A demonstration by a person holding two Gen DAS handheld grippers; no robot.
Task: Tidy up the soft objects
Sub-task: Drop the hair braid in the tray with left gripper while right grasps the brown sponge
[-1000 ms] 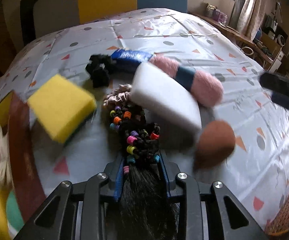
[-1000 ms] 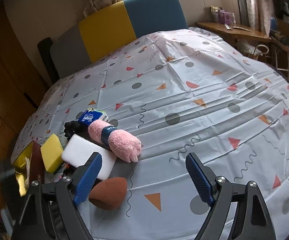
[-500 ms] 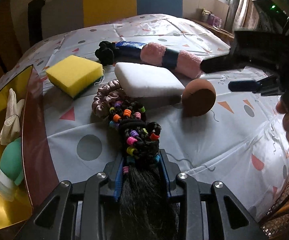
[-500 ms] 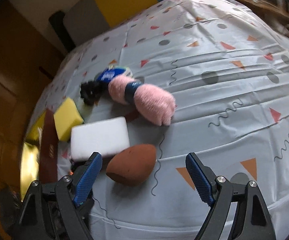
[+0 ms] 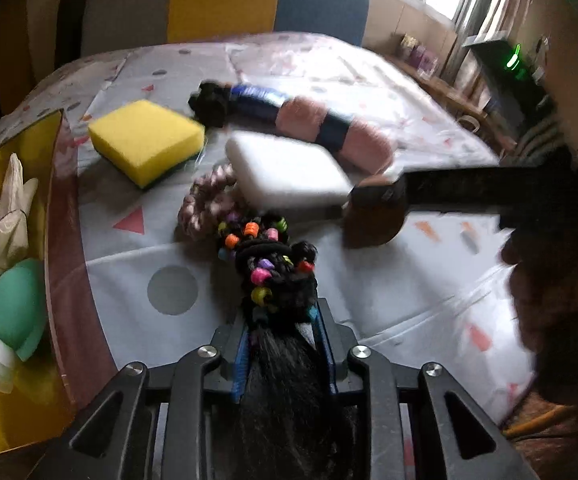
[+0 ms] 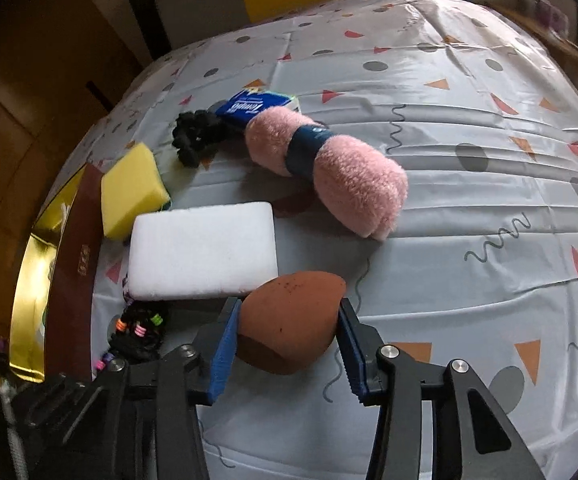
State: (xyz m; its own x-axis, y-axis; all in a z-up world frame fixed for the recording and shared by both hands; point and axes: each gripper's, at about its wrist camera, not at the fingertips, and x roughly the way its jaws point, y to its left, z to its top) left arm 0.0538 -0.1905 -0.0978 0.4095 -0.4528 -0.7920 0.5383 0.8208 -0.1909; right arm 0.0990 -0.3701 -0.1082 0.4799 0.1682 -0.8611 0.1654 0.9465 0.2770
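My left gripper (image 5: 281, 316) is shut on a black hair piece with coloured beads (image 5: 273, 276), held just above the tablecloth. My right gripper (image 6: 287, 330) has its blue pads on both sides of a brown egg-shaped makeup sponge (image 6: 289, 320), which also shows in the left wrist view (image 5: 373, 224). Beyond lie a white sponge (image 6: 205, 252), a yellow sponge (image 6: 133, 190), a pink rolled towel with a blue band (image 6: 329, 164), a black scrunchie (image 6: 193, 136) and a blue tissue pack (image 6: 249, 108). A pink scrunchie (image 5: 209, 204) lies beside the white sponge.
A gold-lined box with a brown rim (image 5: 63, 260) stands at the left table edge. It holds a green sponge (image 5: 15, 316) and a white cloth item (image 5: 13, 208). A yellow and blue headboard (image 5: 269, 0) is at the back.
My right gripper has moved down and forward over the brown makeup sponge and narrowed around it. My left gripper keeps the hair piece and has drifted slightly toward the box.
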